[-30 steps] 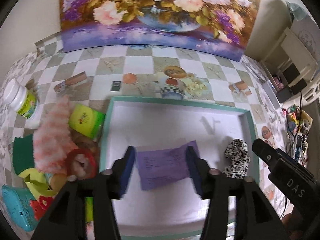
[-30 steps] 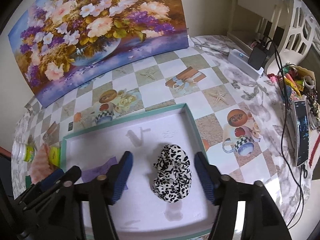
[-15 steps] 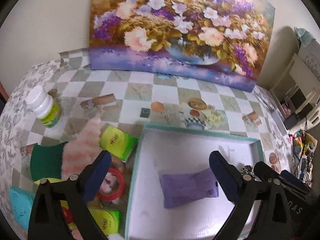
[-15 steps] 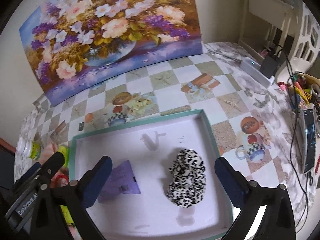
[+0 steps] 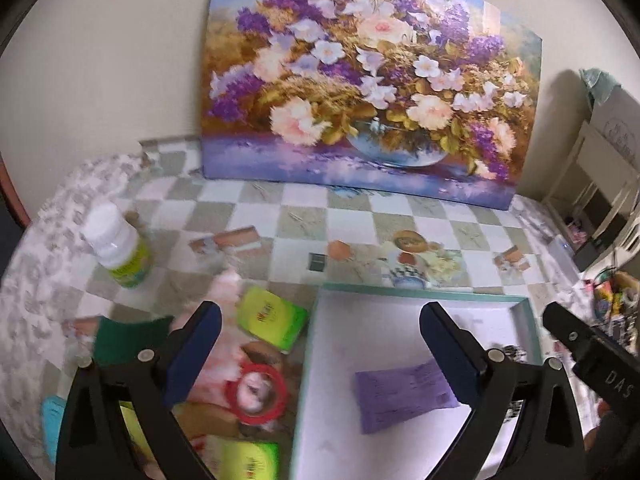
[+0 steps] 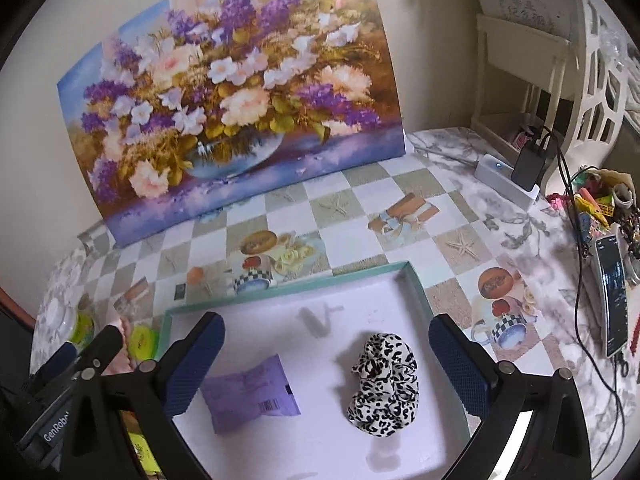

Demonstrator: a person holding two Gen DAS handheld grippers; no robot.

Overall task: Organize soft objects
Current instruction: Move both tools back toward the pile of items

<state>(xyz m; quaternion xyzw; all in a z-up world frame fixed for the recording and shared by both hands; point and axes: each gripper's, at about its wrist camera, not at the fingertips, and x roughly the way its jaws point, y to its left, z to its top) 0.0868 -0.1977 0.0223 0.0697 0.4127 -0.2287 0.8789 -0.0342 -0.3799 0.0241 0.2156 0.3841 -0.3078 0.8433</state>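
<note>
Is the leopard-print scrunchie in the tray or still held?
In the tray. The scrunchie lies on the tray floor, right gripper open above it, pads clear.

A home, flower painting [image 6: 236, 120] against the wall, patterned tablecloth [image 6: 460, 216], white chair [image 6: 600, 92], charging phone [image 6: 612, 292]

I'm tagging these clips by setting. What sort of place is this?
Most likely a lived-in home, on a household table. The tablecloth is checkered and printed with teacups, a flower painting leans on the wall, and a phone and a charging device lie amid everyday clutter.
</note>
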